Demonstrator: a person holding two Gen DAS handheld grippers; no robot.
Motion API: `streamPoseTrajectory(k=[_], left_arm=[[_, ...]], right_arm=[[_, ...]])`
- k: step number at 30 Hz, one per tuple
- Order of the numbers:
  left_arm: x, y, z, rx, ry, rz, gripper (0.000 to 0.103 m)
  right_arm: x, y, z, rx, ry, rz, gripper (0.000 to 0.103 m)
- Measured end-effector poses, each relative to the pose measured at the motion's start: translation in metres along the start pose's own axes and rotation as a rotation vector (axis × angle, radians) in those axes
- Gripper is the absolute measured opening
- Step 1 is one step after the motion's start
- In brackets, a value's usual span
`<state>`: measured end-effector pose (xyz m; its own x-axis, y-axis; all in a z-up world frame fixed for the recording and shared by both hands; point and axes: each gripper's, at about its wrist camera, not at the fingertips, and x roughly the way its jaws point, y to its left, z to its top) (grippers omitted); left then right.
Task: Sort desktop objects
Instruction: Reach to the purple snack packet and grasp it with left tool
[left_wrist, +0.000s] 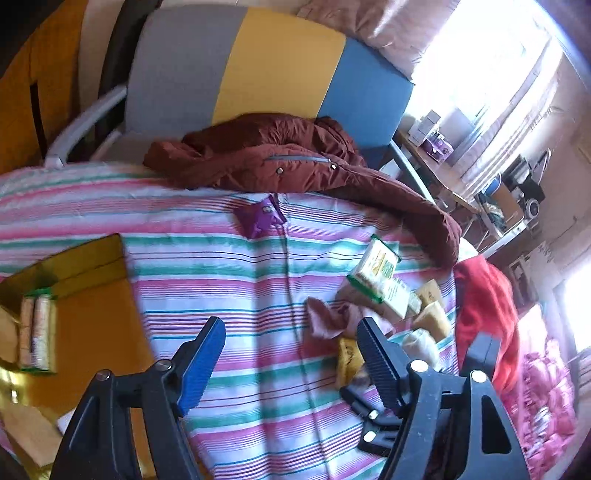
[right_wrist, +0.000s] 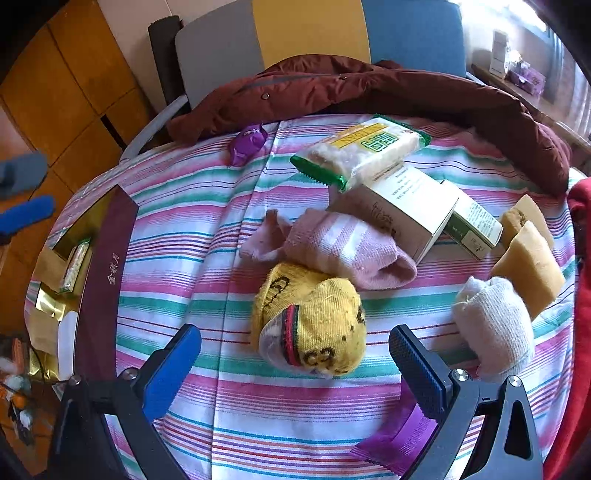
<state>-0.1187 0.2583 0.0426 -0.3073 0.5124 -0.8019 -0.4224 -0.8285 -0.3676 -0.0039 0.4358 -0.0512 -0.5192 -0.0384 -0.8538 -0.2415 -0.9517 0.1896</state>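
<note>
Right claw over the yellow sock, left claw empty above the cloth

The right gripper (right_wrist: 295, 354) is spread wide with nothing between its pads, poised just above the balled yellow sock (right_wrist: 310, 325), which lies mid-table beside the pink sock (right_wrist: 332, 247) and near the white sock (right_wrist: 495, 328). That yellow ball looks light, soft and squashy, unlikely to slip; I'd pinch it across its fat middle. The left gripper (left_wrist: 291, 354) is also spread and empty over bare cloth. The wafer pack (right_wrist: 362, 151) resting on the carton (right_wrist: 410, 206) looks crinkly and brittle inside, better held by its long sides. A striped cloth (right_wrist: 207, 206) covers the table, loose enough to ruck; a gold-lined box (left_wrist: 55, 280) sits at the left edge already holding one pack. A maroon coat (left_wrist: 280, 162) drapes the far edge, a chair (left_wrist: 236, 66) stands behind, and bright window light comes from the right.
</note>
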Motion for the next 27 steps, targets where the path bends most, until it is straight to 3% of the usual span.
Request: streamPoseTrajectory(k=[7, 14, 27], left_arm=[[0.04, 0.01, 0.044, -0.186, 0.058, -0.067, 0.073], [0.094, 0.027, 0.078, -0.302, 0.099, -0.06, 0.072], [0.171, 0.042, 0.115, -0.343, 0.129, -0.008, 0.067]], right_arm=[[-0.006, -0.006, 0.003, 0.03, -0.02, 0.007, 0.102], [-0.006, -0.004, 0.003, 0.003, -0.02, -0.005, 0.102], [-0.001, -0.01, 0.007, 0.026, -0.015, 0.012, 0.102]])
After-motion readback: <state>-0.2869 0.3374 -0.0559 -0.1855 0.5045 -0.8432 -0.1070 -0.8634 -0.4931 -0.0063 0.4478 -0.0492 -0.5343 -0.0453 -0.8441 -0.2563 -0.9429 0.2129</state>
